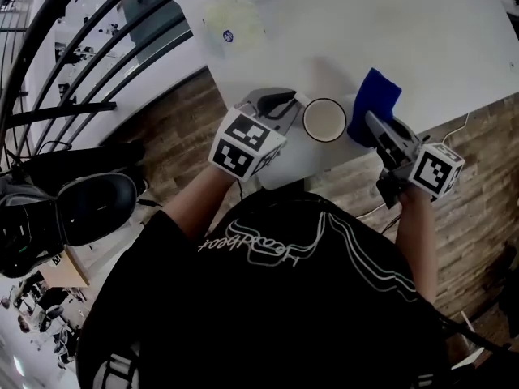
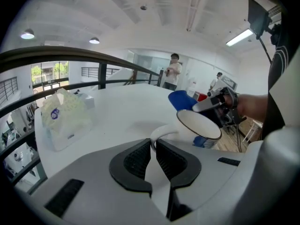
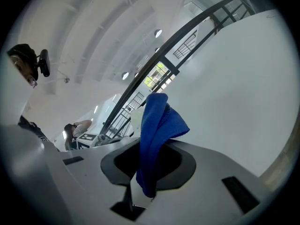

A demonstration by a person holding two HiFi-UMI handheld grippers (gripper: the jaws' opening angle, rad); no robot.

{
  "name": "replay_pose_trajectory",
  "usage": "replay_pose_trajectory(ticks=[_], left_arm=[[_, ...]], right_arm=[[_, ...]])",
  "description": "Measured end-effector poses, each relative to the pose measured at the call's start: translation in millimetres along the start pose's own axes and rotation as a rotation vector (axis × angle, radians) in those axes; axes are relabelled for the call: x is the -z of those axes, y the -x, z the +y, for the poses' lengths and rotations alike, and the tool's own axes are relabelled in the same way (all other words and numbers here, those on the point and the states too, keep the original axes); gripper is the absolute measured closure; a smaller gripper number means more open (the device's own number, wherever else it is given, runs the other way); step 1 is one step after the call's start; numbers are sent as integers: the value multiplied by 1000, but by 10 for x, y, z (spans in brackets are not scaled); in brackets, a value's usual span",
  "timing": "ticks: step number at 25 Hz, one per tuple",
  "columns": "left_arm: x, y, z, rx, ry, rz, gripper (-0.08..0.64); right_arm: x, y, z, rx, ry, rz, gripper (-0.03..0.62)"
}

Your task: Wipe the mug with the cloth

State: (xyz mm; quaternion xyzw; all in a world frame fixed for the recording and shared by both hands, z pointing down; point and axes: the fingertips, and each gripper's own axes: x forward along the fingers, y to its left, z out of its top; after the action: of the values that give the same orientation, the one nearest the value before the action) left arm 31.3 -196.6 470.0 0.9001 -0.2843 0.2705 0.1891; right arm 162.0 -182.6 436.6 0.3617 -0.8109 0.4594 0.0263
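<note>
A white mug (image 1: 324,120) with a dark rim stands near the white table's (image 1: 405,31) front edge. My left gripper (image 1: 292,109) is shut on its handle (image 2: 161,133), the mug body (image 2: 199,128) just beyond the jaws. My right gripper (image 1: 369,126) is shut on a blue cloth (image 1: 378,94), which hangs bunched between its jaws (image 3: 157,125). The cloth (image 2: 183,100) sits just right of the mug, close to its side; whether they touch is unclear. The mug is hidden in the right gripper view.
A clear pack of tissues (image 1: 233,23) lies at the table's far left (image 2: 63,118). A dark curved railing (image 1: 97,55) runs past the table's left side. The table's front edge is just under the grippers. Two people (image 2: 174,71) stand far off.
</note>
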Motion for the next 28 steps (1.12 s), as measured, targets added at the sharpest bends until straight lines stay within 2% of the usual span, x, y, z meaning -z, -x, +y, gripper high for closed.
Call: replay_pose_trajectory(ticks=[6,10,18,24,28], left_arm=[[61,45,124,-82,44,9,518],[119,199,-75,-112,55,12,518],[260,359,-270,-105,66,6,518],[285,373,-254,-92,72,1,518],[337,400,-213,-84,70,5,518]], right_arm=[[-81,84,153,-49,-35,-93,528],[63,283,341,-69,-67,-123,528],[198,247,534,-100,-85,-142,528],[282,107,426,-80,-130,-123,528],[401,-59,332,-45,-124,-79,528]])
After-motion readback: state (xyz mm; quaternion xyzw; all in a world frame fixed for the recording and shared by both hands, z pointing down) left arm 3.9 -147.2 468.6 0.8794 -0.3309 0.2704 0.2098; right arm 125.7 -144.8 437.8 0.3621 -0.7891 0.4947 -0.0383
